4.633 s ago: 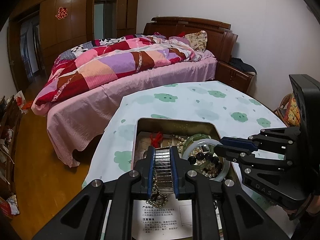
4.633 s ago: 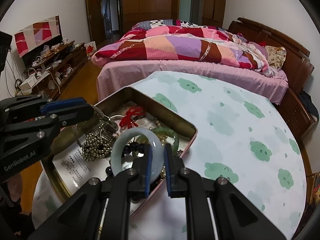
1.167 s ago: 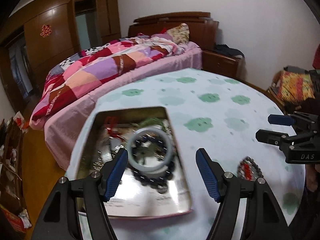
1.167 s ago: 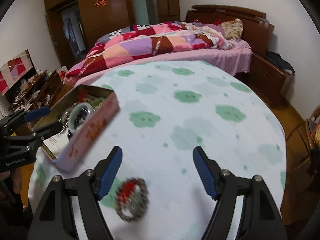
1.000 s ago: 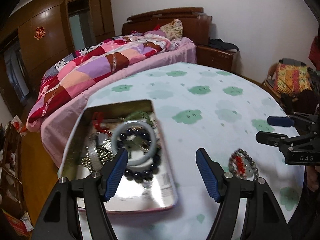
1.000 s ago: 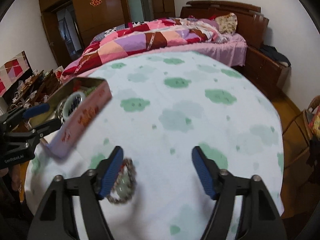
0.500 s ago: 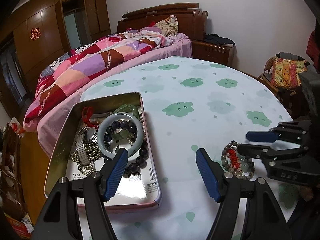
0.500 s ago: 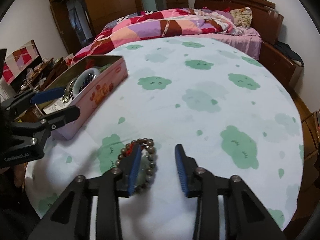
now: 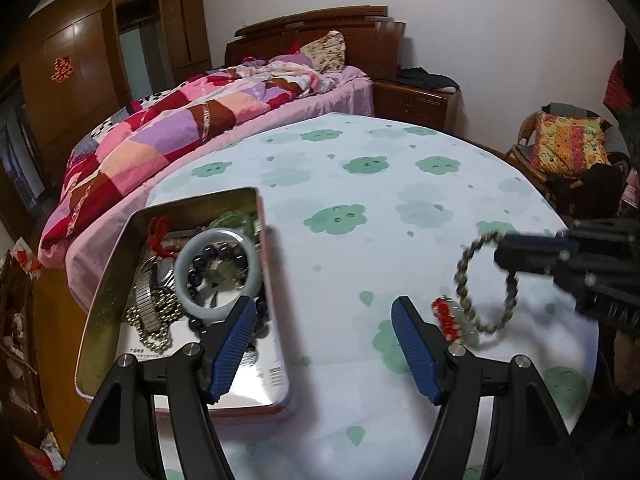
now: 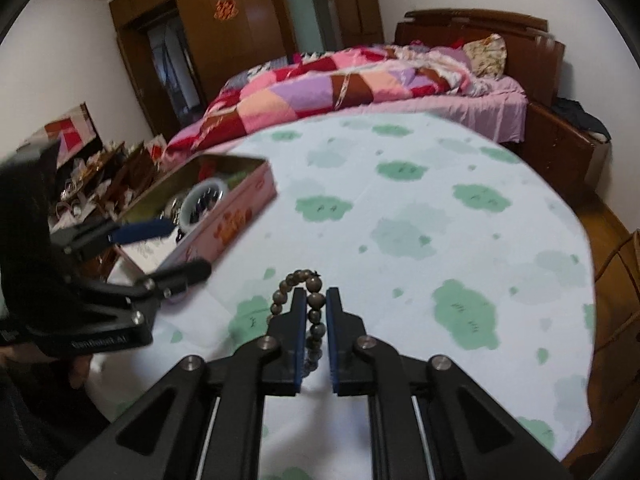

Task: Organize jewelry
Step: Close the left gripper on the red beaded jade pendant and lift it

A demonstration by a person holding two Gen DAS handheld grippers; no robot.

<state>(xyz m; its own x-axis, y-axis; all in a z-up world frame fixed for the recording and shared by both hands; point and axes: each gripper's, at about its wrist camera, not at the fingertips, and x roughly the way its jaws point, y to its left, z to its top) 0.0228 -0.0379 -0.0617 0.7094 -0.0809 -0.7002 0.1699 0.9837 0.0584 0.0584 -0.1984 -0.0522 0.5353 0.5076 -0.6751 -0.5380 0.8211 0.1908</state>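
A brown bead bracelet (image 9: 464, 280) with a red and green charm hangs over the tablecloth, one side pinched between the fingers of my right gripper (image 9: 505, 254). In the right wrist view the jaws are closing tight, and the pads of the right gripper (image 10: 316, 294) press on the bead bracelet (image 10: 298, 276). My left gripper (image 9: 324, 308) stands open and holds nothing, just right of the pink tin box (image 9: 200, 200). The tin holds a pale jade bangle (image 9: 184, 264), dark beads, a metal watch band and chains. The left gripper (image 10: 188, 248) also shows beside the tin box (image 10: 240, 216).
The round table (image 9: 360, 184) wears a white cloth with green clouds. A bed with a patchwork quilt (image 9: 180, 128) lies behind it and a nightstand (image 9: 416, 100) stands at the back. A chair with a bright cushion (image 9: 568, 144) is at the right. A cluttered shelf (image 10: 100, 168) is at the left.
My right gripper has gone from wide open to shut on the bead bracelet, which lay flat on the cloth and now hangs lifted. The left gripper stays open near the tin.
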